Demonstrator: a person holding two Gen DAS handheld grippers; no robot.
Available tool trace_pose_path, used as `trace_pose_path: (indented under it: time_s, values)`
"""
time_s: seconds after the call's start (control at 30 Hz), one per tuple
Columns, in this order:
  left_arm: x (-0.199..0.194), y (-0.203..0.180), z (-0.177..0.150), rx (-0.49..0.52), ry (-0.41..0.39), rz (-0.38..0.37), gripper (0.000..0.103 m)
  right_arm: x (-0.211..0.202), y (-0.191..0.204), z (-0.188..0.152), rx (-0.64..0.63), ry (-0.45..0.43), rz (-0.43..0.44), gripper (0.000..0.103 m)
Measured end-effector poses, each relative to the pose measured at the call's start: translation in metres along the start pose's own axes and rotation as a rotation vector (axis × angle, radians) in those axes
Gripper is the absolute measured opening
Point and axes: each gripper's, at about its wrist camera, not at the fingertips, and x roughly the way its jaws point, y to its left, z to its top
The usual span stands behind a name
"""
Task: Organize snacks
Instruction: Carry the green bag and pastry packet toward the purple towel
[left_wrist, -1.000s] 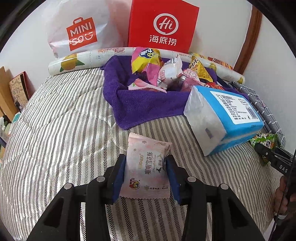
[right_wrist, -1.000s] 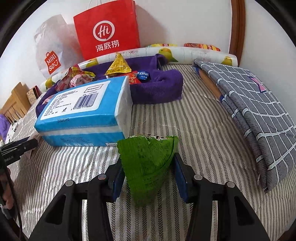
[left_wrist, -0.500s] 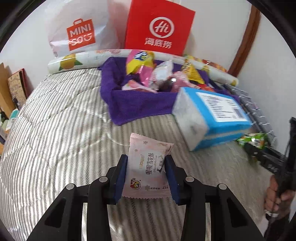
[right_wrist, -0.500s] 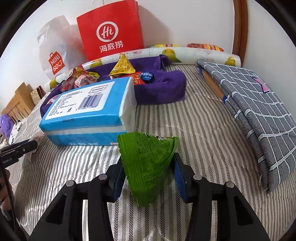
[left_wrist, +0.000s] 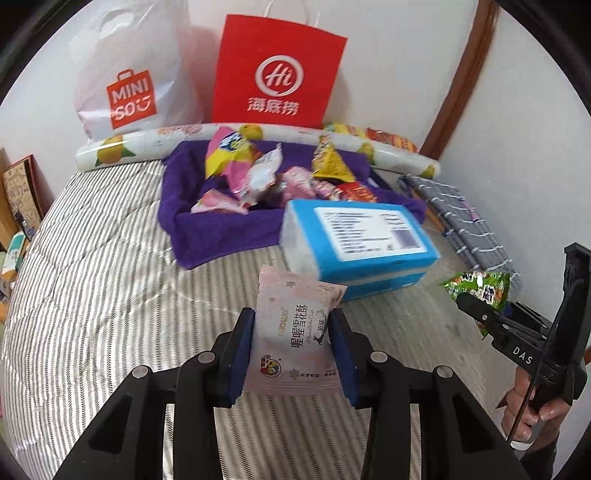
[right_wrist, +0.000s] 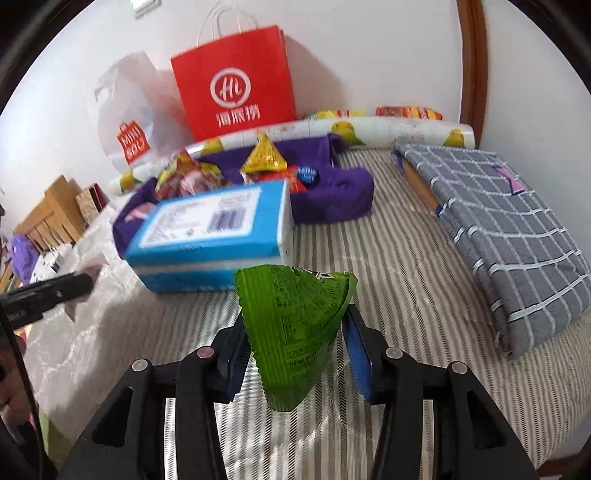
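Note:
My left gripper (left_wrist: 291, 325) is shut on a pale pink snack packet (left_wrist: 295, 332), held above the striped bed cover (left_wrist: 110, 277). My right gripper (right_wrist: 293, 325) is shut on a green triangular snack packet (right_wrist: 291, 332), also lifted off the bed; that green packet (left_wrist: 480, 288) and the right gripper show at the right edge of the left wrist view. Further back, a purple towel (left_wrist: 221, 229) holds a heap of several snack packets (left_wrist: 266, 177). A blue and white tissue pack (left_wrist: 362, 240) lies in front of the towel.
A red paper bag (left_wrist: 277, 74) and a white plastic bag (left_wrist: 129, 81) lean on the wall behind a fruit-patterned roll (left_wrist: 122, 155). A folded grey checked cloth (right_wrist: 498, 221) lies at the right of the bed. Wooden furniture (right_wrist: 48, 214) stands to the left.
Both grippers have risen with their packets; the bed, towel and tissue pack look farther off and lower in each view. The grips are unchanged.

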Motion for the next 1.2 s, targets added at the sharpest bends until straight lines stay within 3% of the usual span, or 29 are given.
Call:
trace_pose_path:
  time_s: [0.43, 0.9, 1.2]
  values:
    - [-0.042, -0.041, 0.017, 0.054, -0.055, -0.023, 0.039, -0.075, 0.025, 0.033, -0.025, -0.126, 0.013, 0.047]
    - [-0.088, -0.048, 0.018, 0.04, -0.11, -0.006, 0.039, -0.102, 0.043, 0.038, -0.037, -0.126, 0.071, 0.047]
    - [-0.097, -0.046, 0.028, 0.034, -0.126, -0.004, 0.039, -0.104, 0.055, 0.052, -0.044, -0.12, 0.1, 0.047]
